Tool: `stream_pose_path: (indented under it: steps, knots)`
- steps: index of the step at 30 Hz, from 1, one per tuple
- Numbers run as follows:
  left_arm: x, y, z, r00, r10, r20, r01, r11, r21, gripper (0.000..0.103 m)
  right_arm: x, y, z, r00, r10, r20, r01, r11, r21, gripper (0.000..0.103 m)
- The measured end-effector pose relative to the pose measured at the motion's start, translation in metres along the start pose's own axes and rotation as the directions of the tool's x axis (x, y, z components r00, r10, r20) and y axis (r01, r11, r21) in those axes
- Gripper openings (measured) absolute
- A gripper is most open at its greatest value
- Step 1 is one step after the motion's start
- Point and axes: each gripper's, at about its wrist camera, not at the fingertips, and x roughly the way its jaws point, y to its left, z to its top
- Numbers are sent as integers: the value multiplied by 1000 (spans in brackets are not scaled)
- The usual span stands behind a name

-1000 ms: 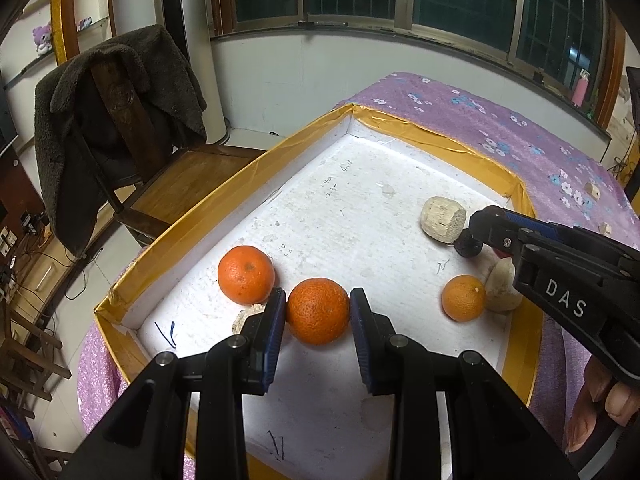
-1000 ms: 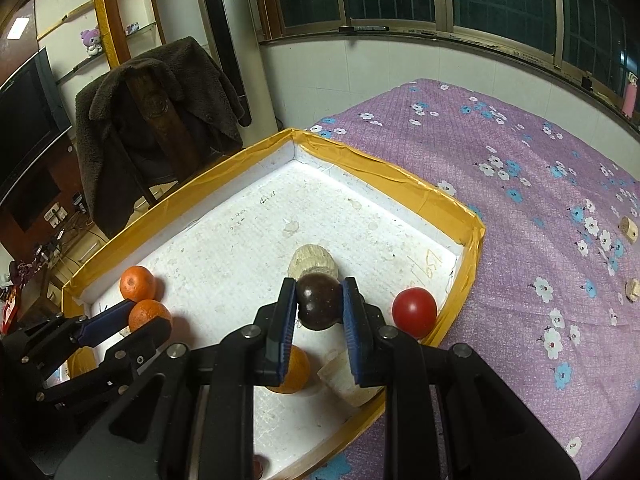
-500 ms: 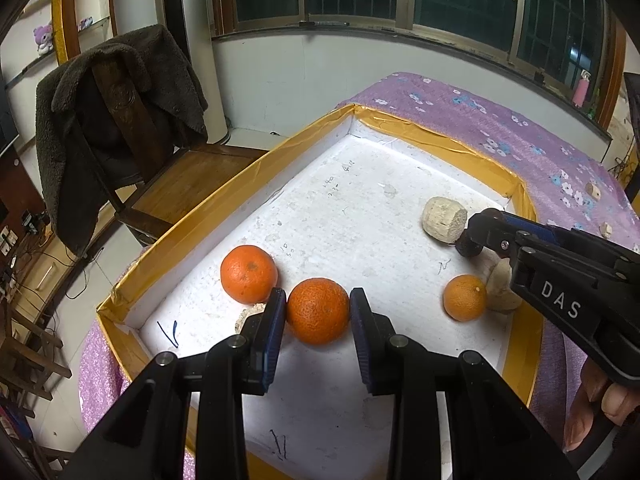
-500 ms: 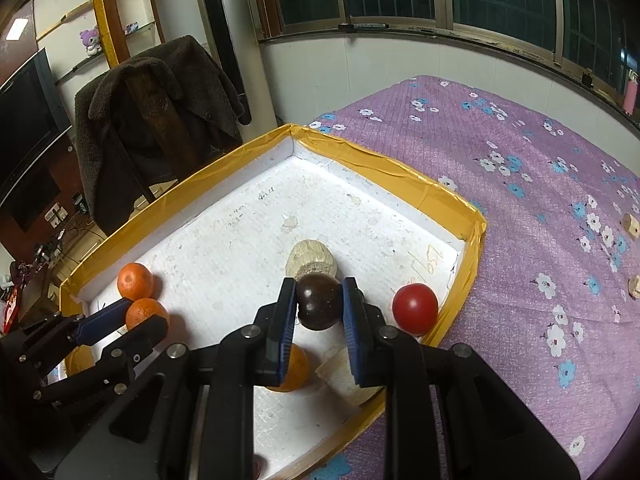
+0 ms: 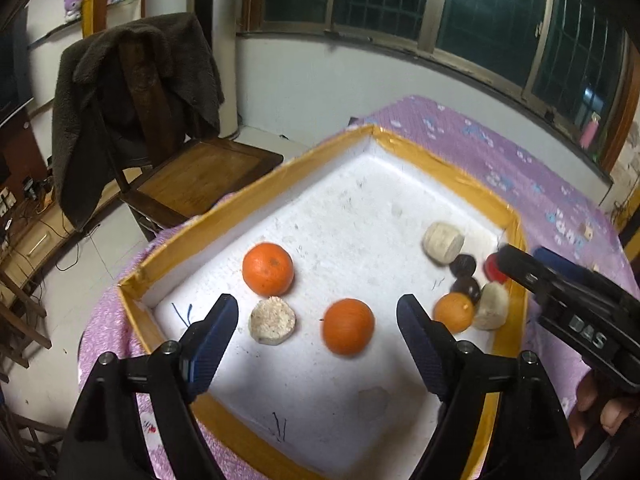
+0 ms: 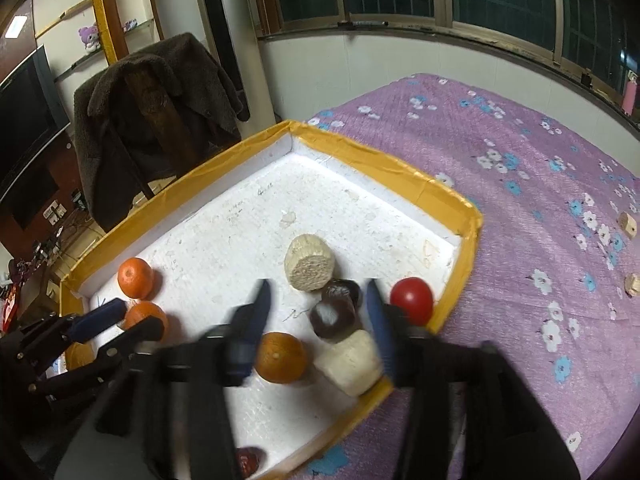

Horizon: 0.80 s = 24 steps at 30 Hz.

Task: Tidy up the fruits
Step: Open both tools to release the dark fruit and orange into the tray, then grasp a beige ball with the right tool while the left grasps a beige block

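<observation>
Left claw (image 5: 318, 312) – jaws just opened, apart around an orange (image 5: 348, 332), not touching. Right claw (image 6: 320, 312) – just opened, dark fruit (image 6: 334, 318) loose between.

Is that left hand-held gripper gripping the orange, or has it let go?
Let go. The left hand-held gripper has just been opening; its jaws stand wide, clear of the orange lying between them in the tray.

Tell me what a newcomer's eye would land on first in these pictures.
First, the bright fruit in the white tray with its yellow-taped rim: an orange lies free between the jaws of the left gripper, which have just opened, with another orange behind it. By the tray's right wall a red tomato sits beside two dark round fruits, under the right gripper, also just opened.
</observation>
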Motion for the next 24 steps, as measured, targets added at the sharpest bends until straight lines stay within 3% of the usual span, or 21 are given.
stream_pose_path:
  steps: [5, 9, 12, 15, 19, 21, 24]
  knots:
    - [-20, -26, 6, 998, -27, 63, 26, 1000, 4, 82, -32, -24, -5, 998, -26, 53, 24, 999, 31, 64]
    - [-28, -77, 5, 992, -99, 79, 89, 989, 117, 82, -69, -67, -18, 991, -90, 95, 84, 994, 66, 65]
    - [-25, -126, -1, 985, -162, 57, 146, 964, 221, 82, -99, -116, -36, 977, -181, 112, 167, 978, 125, 65]
    - [-14, -178, -5, 975, -220, 16, 205, 932, 298, 82, -118, -181, -61, 951, -301, 76, 278, 934, 223, 65]
    - [6, -243, -12, 963, -267, -34, 258, 882, 395, 82, -131, -276, -91, 893, -450, -24, 425, 822, 378, 65]
    - [17, -270, -15, 957, -283, -61, 282, 862, 422, 82, -130, -310, -99, 880, -471, -70, 452, 781, 430, 62]
    - [30, -299, -13, 953, -292, -83, 298, 849, 436, 82, -123, -334, -96, 878, -468, -100, 461, 768, 444, 57]
